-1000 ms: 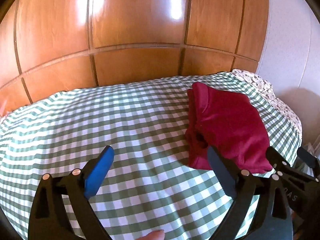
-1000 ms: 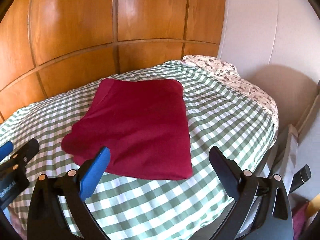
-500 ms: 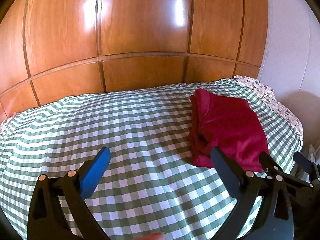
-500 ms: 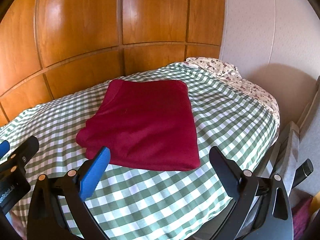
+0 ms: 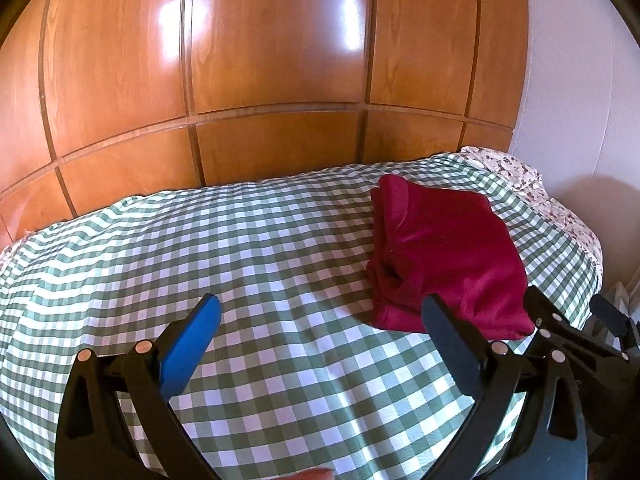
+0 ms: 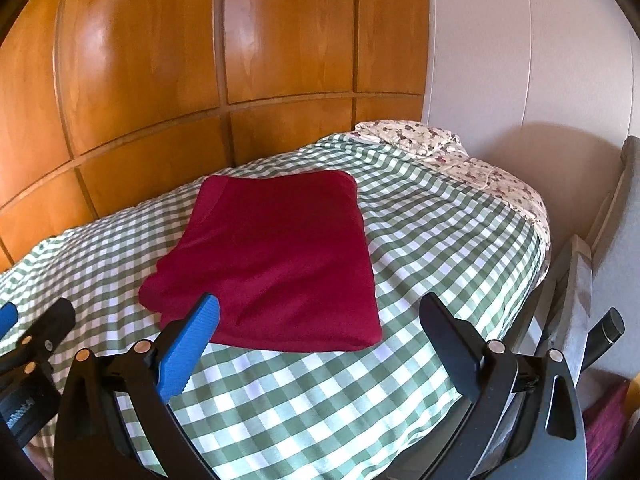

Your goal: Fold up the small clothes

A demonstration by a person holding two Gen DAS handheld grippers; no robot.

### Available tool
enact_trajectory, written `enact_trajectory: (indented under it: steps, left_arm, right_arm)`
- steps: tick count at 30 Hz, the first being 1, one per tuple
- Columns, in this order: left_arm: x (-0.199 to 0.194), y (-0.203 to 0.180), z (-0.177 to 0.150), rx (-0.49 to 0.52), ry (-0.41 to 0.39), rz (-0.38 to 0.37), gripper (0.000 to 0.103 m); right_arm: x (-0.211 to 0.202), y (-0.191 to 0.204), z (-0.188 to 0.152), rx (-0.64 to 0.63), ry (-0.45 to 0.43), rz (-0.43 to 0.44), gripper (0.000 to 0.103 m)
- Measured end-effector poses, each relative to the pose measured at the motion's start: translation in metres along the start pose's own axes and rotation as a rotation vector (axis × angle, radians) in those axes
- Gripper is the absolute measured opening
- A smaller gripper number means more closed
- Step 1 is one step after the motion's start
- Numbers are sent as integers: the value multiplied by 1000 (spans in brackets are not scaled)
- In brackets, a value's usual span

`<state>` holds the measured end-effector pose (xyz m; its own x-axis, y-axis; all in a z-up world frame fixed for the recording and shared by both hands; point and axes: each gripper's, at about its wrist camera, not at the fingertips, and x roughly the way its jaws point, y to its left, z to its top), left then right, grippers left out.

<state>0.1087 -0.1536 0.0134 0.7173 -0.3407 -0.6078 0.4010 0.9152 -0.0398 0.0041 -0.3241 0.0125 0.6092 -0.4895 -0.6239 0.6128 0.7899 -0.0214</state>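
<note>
On green checked bedspread (image 6: 420,240), folded red garment (image 6: 280,256), wood panelling (image 5: 260,60) behind, left gripper (image 5: 320,320) and right gripper (image 6: 320,316) spread wide, empty.

bedroom; checked bedspread (image 5: 260,248), floral pillow (image 6: 420,140), wooden headboard (image 5: 280,60)

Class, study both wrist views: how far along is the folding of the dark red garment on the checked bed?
Done: the red garment lies folded into a flat rectangle on the green checked cover, though its left edge looks bunched. In hand: nothing; the left hand-held gripper and right hand-held gripper are both open and clear of the cloth. Left: perhaps tidying that bunched edge; no other unfolded clothes are in view.
</note>
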Motion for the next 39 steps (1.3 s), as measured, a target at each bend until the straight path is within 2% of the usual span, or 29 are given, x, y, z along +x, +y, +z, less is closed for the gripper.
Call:
enact_trajectory:
  steps: [19, 28, 35, 39]
  left_arm:
    - [7, 1, -2, 11, 19, 13, 100]
    - [8, 2, -2, -1, 18, -3, 100]
    - [15, 3, -3, -16, 53, 3, 100]
    - [20, 4, -6, -13, 67, 16, 100]
  right_arm:
    - [7, 1, -6, -1, 19, 4, 99]
    - [9, 2, -9, -12, 26, 9, 99]
    - [13, 0, -7, -13, 34, 24, 99]
    - [19, -14, 1, 24, 32, 42, 99]
